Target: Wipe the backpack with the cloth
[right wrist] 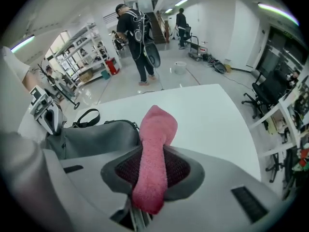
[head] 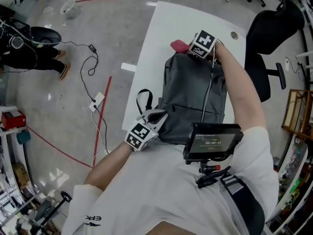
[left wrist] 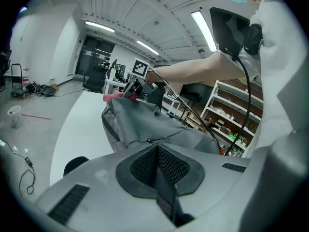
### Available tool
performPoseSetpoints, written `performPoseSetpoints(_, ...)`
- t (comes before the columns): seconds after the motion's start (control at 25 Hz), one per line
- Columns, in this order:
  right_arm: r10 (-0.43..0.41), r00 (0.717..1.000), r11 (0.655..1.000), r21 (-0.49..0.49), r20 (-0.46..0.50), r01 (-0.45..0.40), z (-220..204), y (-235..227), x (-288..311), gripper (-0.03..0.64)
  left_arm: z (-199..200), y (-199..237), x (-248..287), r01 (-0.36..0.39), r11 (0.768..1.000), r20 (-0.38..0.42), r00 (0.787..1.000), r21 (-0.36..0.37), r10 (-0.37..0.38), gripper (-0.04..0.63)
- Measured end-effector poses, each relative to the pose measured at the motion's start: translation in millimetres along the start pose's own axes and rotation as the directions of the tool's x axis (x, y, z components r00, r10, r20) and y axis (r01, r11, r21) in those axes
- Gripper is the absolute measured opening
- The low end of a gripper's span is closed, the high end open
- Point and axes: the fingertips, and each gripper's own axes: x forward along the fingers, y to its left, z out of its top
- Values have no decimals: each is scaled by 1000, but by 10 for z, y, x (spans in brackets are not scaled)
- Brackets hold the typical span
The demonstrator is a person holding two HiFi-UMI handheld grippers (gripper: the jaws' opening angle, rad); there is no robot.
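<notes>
The right gripper (right wrist: pixel 150 164) is closed on the pink cloth (right wrist: pixel 155 129), which sticks out ahead of its jaws (the tip is just beside the top end of the grey backpack (head: pixel 193 99)). The left gripper (left wrist: pixel 157 151) is closed on a thin dark strip of the backpack, and the bag's body lies just ahead of it on the white table (head: pixel 166 28).

On the desk (head: pixel 164 28) lies the backpack (head: pixel 193 99); the cloth (head: pixel 179 46) at its far end; a chair (head: pixel 274 33) stands right.
</notes>
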Motion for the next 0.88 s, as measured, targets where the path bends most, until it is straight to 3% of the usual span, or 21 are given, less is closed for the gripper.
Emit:
performPoseSetpoints(0.32, 17, 999, 999, 41, -46, -15, -280, -35, -65, 107, 5, 50, 7, -8, 1000, 1, 1000, -6, 8, 3)
performPoseSetpoints(0.6, -22, 994, 986, 162, -107, 40, -897, -189, -244, 106, 11, 92, -9, -4, 1000, -3, 1000, -11, 4, 3)
performPoseSetpoints(0.88, -67, 990, 952, 290, -127, 102, -1508, -324, -446, 107, 4, 104, 10, -9, 999, 1, 1000, -33, 9, 3)
